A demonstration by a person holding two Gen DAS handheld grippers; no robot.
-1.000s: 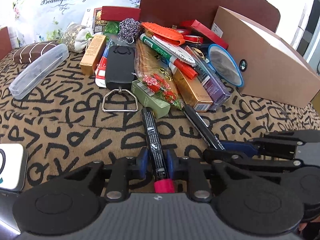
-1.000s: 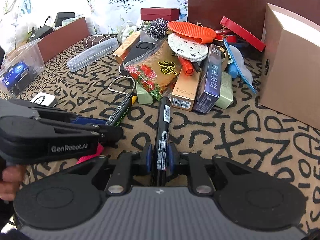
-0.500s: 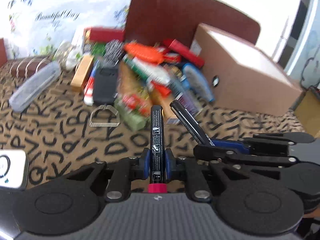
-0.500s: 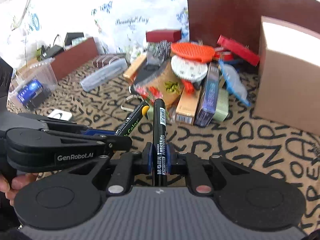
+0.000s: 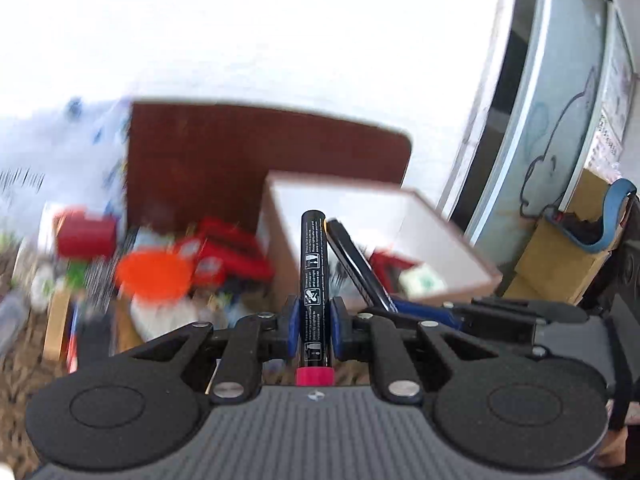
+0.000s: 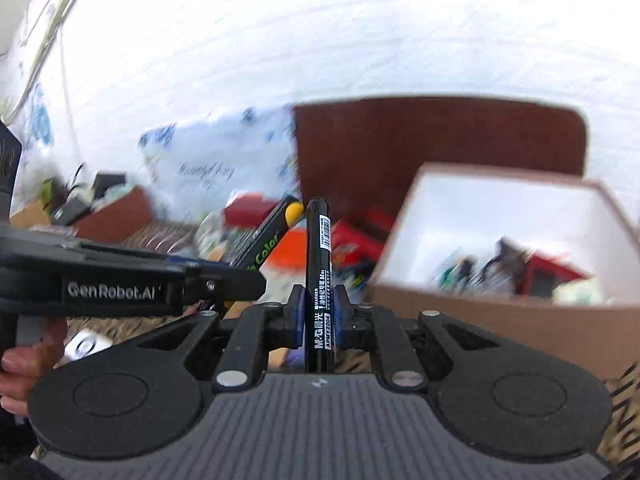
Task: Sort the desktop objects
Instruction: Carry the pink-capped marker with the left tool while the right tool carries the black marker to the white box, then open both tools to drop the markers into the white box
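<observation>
Markers are now seen lifted off the letter-patterned brown cloth (image 6: 624, 404), where a second ago both were lying at the near edge of the clutter pile with the pads just closing round them. Both views have tilted upward since then: the white wall fills the upper half, and the open brown cardboard box with white inside (image 5: 472, 272) is now looked into from above its rim, whereas earlier only its closed side was visible. The pile is heavily blurred; only a round orange brush (image 5: 154, 274) left of the box and red packets are made out.

The left gripper (image 5: 310, 320) is clenched on a black marker with a pink-red end cap (image 5: 314, 264); the blue pads are pressed on both sides of the barrel, which points up and away, its tip overlapping the box's near-left wall. In the right wrist view this marker is seen with "Color" lettering and a yellow end.

The right gripper (image 6: 318, 316) is clamped on a black marker with white label and barcode (image 6: 319, 248), held upright between blue pads, just left of the box's near-left corner. A hand (image 6: 24, 364) is seen at the left gripper's handle, well left of the box. Box contents are blurred.
</observation>
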